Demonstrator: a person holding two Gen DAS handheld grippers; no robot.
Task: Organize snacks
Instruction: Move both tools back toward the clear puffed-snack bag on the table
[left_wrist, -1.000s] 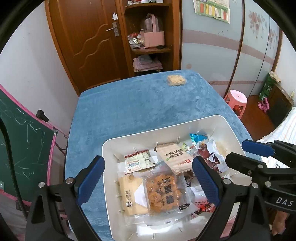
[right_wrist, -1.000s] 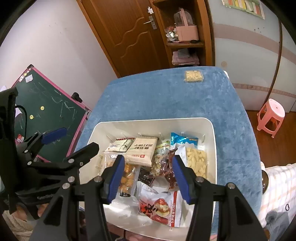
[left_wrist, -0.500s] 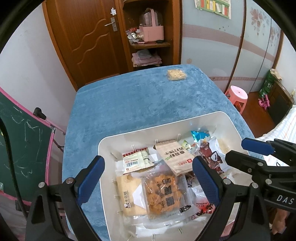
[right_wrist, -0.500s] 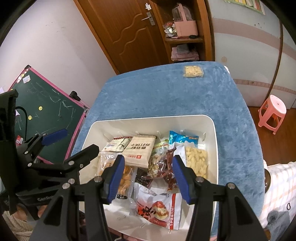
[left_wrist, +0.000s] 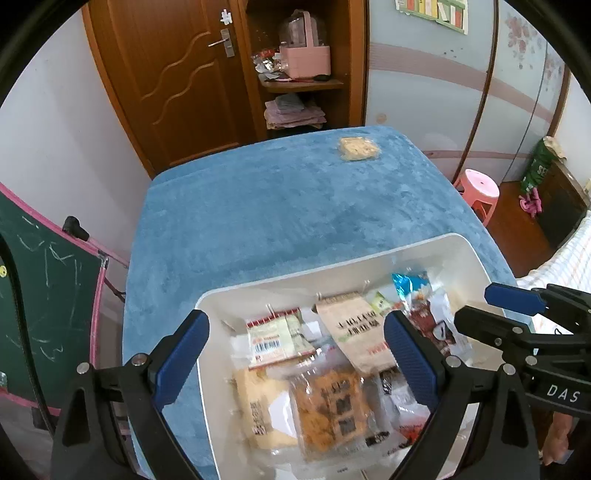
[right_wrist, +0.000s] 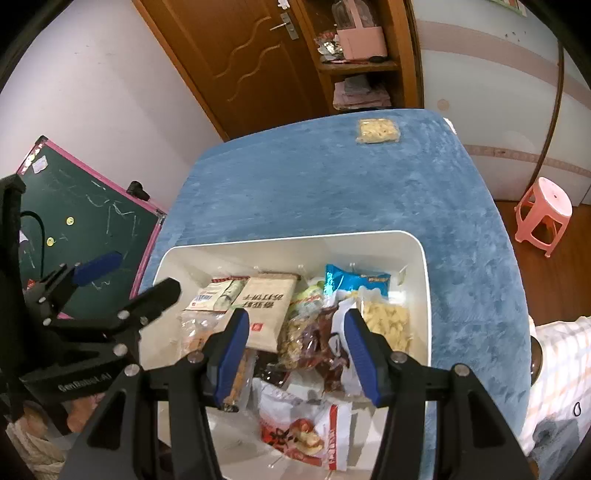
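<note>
A white bin (left_wrist: 325, 267) (right_wrist: 424, 280) sits at the near end of the blue table and holds several snack packets, among them a brown paper pack (left_wrist: 356, 334) (right_wrist: 267, 306), a clear bag of orange snacks (left_wrist: 328, 406) and a blue bag (right_wrist: 356, 282). One clear packet of pale crackers (left_wrist: 359, 148) (right_wrist: 377, 131) lies alone at the far right of the table. My left gripper (left_wrist: 295, 356) is open and empty above the bin. My right gripper (right_wrist: 293, 349) is open and empty above the bin, beside the left one.
The table has a blue plush cover (left_wrist: 280, 199). A green chalkboard (left_wrist: 33, 295) stands at the left. A pink stool (right_wrist: 543, 214) is on the floor at the right. A wooden door and a shelf with a pink basket (left_wrist: 304, 55) are behind the table.
Both grippers have drawn back and risen a little, so the bin sits lower in view and more of the table shows. Nothing was taken hold of.
</note>
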